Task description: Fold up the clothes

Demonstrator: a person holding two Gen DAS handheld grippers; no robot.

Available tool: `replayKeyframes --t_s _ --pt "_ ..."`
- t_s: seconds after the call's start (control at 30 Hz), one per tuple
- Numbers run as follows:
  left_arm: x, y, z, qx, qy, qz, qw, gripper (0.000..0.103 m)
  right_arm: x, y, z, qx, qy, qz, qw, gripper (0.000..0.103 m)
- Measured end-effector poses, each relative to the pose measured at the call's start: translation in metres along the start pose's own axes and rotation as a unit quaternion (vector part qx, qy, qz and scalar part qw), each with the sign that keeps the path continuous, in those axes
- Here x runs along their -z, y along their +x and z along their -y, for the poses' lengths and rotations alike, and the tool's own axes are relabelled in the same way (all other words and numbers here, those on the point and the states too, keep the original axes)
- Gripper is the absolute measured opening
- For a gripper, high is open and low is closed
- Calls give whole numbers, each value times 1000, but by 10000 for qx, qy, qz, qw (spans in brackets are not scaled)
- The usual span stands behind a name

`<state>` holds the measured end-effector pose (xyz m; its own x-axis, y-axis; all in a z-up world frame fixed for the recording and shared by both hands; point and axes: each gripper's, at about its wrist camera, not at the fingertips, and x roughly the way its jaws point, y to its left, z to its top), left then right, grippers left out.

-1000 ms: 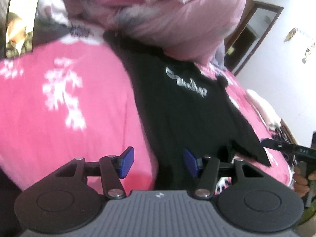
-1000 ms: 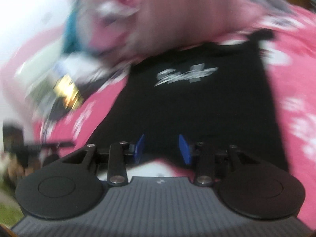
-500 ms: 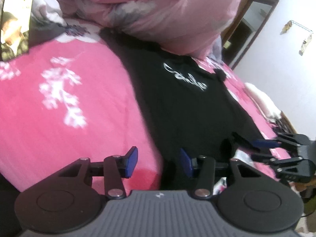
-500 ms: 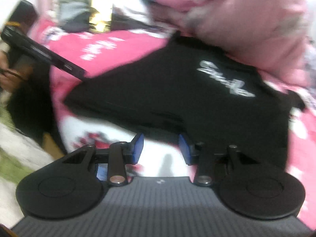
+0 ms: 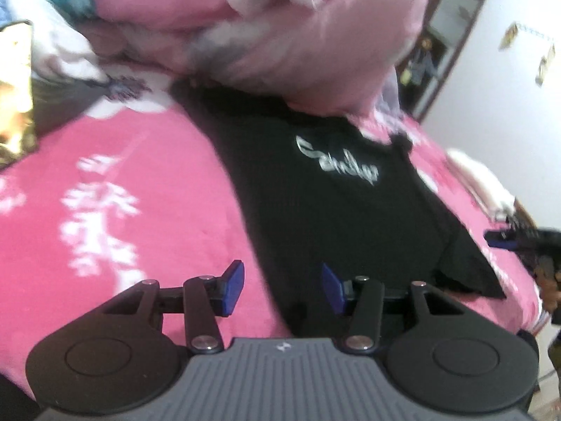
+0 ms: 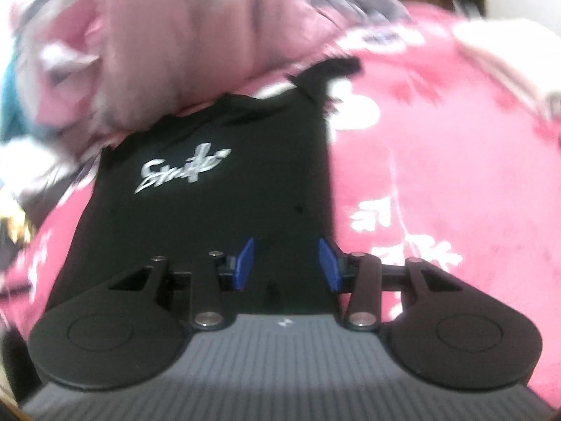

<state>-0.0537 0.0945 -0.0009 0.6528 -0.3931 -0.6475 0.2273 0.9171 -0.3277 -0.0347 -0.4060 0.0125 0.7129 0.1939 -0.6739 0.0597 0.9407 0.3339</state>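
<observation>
A black T-shirt [image 5: 336,207] with silver script lies flat on a pink flowered bedspread [image 5: 105,193]. It also shows in the right wrist view [image 6: 224,189]. My left gripper [image 5: 282,287] is open and empty, over the shirt's near left edge. My right gripper [image 6: 285,263] is open and empty, over the shirt's near hem toward its right side. In the left wrist view the right gripper [image 5: 519,242] shows at the far right, past the shirt's lower right corner.
A heap of pale pink bedding [image 5: 280,31] lies on the shirt's far end. A phone [image 5: 14,94] leans at the far left. A doorway [image 5: 441,45] and a white wall [image 5: 508,105] stand to the right of the bed.
The left gripper moved closer over the shirt's left edge. The right gripper swung from the shirt's lower corner to over its near hem. Both stayed open.
</observation>
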Motion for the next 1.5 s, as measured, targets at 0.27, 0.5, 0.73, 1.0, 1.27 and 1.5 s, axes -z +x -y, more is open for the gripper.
replayKeyframes --t_s 0.27,0.5,0.73,1.0,1.27,1.5 --pt "10 29 13 52 143 -421 9990 54 42 4 19 -59 534 -137 9985 40" --pt "5 38 14 -69 172 -395 9990 53 55 -6 12 -153 377 -147 9991 24" --pt "-1 34 8 -53 53 -304 9995 53 54 -27 10 168 197 37 9997 3" --pt "-4 33 2 12 43 -181 9998 53 13 -56 -21 360 -78 489 9981 17" --pt "-7 46 -9 -32 87 34 10000 50 -40 37 -198 -1472 -1593 -398 9754 37" --pt "-8 54 -16 13 240 166 9996 38 -50 192 -352 -1846 -2313 -1501 9434 40"
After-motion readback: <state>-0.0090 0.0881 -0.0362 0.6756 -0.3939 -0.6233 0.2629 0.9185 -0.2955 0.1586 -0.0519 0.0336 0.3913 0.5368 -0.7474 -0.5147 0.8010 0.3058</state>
